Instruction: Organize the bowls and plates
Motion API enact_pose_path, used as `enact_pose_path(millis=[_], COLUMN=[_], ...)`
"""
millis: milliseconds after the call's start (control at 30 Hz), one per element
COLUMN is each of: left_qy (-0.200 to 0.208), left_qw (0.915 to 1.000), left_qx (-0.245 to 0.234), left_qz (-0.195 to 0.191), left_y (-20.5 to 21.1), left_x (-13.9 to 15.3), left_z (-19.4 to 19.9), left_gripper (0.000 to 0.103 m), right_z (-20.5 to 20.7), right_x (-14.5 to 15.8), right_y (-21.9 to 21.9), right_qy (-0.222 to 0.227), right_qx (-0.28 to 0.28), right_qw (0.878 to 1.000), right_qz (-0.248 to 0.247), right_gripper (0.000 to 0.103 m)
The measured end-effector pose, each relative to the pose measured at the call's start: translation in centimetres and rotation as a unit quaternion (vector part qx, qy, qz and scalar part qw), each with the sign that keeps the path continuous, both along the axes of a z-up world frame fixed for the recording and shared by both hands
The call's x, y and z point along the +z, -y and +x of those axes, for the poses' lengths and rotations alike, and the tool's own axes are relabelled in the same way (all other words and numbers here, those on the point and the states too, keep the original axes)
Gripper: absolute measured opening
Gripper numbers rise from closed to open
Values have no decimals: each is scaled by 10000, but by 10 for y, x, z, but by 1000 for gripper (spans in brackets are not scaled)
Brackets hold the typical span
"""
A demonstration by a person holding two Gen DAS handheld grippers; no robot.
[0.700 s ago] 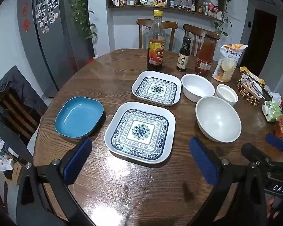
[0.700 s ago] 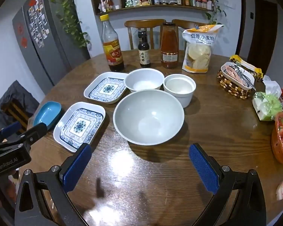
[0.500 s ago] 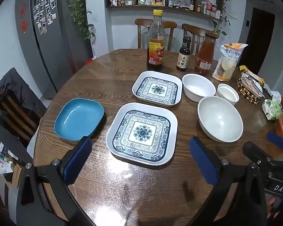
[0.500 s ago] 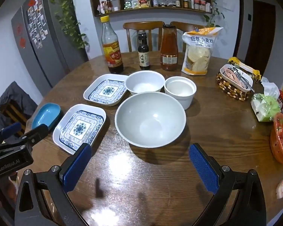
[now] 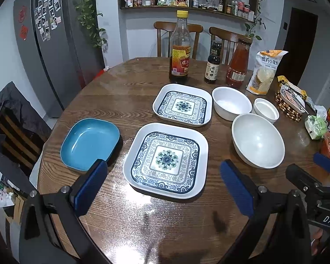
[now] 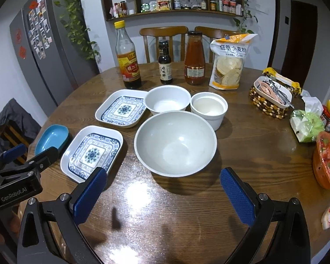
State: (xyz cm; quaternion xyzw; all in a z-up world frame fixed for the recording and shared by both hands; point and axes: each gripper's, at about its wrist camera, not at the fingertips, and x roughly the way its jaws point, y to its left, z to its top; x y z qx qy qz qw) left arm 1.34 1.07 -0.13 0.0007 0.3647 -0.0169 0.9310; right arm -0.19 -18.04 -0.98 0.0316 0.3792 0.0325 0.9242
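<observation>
Both tongs spread wide, empty: left gripper framing the near patterned plate, right gripper before the big bowl. Glossy rims could slip a shallow pinch.

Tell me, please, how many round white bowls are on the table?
3: the large bowl nearest the grippers, the medium bowl behind it, and the small bowl to the medium one's right. None appears hidden.
</observation>
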Motion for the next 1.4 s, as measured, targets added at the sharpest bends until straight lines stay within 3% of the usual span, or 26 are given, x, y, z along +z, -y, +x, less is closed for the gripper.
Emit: enact_pose_path(millis=[200, 333, 467, 667, 800, 867, 1000, 1200, 1267, 1367, 1400], left_qy=[-102, -439, -765, -949, -1223, -1314, -1445, -1430, -1504, -1536, -1577], left_qw=[9998, 9971, 9880, 9903, 9834, 9808, 9768, 9793, 9786, 9803, 9797], left_qx=[-55, -56, -141, -186, -471, -491, -516, -583, -583, -574, -576], left_qz=[-175, -621, -1337, -996, -1255, -1355, -1495, -1312, -1280, -1101, -1094], left_y=[-5, -17, -32, -50, -62, -68, -77, -77, -77, -76, -77], left_x=[-3, -15, -33, -54, -68, -73, -78, -88, -93, -97, -98], left_z=[3, 10, 15, 18, 25, 30, 42, 62, 71, 78, 79], left_gripper=[103, 103, 103, 103, 101, 96, 61, 58, 46, 18, 11], right_z=[4, 4, 4, 14, 32, 41, 57, 75, 81, 87, 90], right_x=[-2, -7, -18, -53, -77, -82, -91, -98, -96, -94, -95], right_y=[-8, -17, -28, -53, -60, -64, -71, -81, -81, -86, -89], right_qy=[-84, -157, -386, -1147, -1582, -1595, -1669, -1621, -1596, -1520, -1519], right_qx=[24, 110, 443, 1030, 875, 872, 806, 774, 744, 803, 844], right_qw=[10000, 9998, 9975, 9812, 9740, 9739, 9746, 9772, 9783, 9807, 9802], right_qz=[-23, 21, 385, 1158, 1369, 1359, 1261, 1135, 1094, 935, 953], right_gripper=[103, 103, 103, 103, 103, 103, 103, 99, 94, 73, 57])
